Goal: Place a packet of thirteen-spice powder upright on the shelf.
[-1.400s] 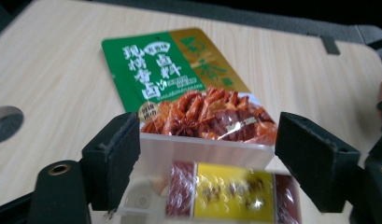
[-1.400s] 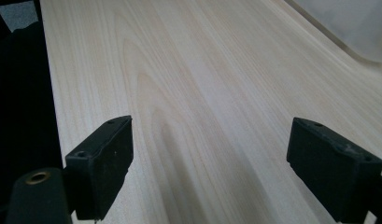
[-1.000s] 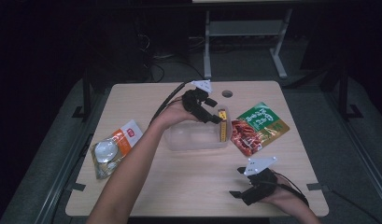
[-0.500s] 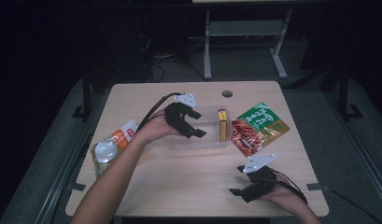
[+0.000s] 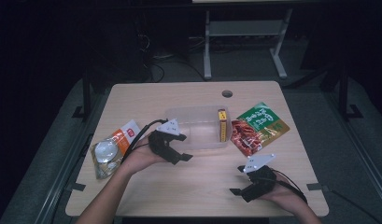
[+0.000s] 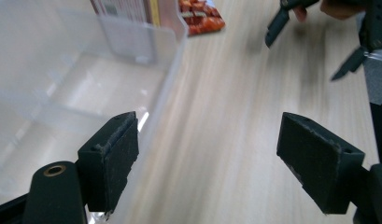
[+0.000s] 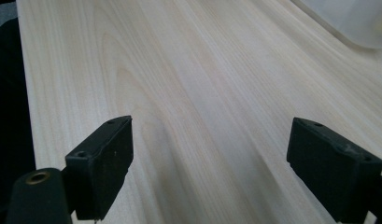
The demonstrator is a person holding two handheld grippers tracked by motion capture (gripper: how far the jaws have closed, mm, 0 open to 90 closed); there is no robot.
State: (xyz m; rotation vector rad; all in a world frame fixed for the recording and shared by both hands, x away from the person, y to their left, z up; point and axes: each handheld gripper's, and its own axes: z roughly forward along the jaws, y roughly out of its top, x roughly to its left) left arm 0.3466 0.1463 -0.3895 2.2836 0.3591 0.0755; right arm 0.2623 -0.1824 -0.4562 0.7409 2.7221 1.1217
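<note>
Clear plastic makes up the box (image 5: 198,128) that sits in the middle of the wooden table (image 5: 198,186). A small yellow pack (image 5: 222,125) stands inside the box, up against its right wall. The left gripper (image 5: 179,151) hangs just beside the box's near left corner, and its jaws are wide apart with nothing between them. In the left gripper view (image 6: 207,172), one jaw is right by the box wall (image 6: 170,70) and the other is over bare wood, so the wall stands next to the gripper's path. The right gripper (image 5: 242,184) rests near the front edge of the table, well apart from the box. Its jaws are also wide apart and hold nothing, with only wood under them in the right gripper view (image 7: 207,172). A red and green snack bag (image 5: 258,128) lies just right of the box, touching or almost touching it. An orange bag (image 5: 114,147) with a clear round part lies to the left, near the left hand (image 5: 142,158). A round hole (image 5: 227,93) is in the table behind the box.
</note>
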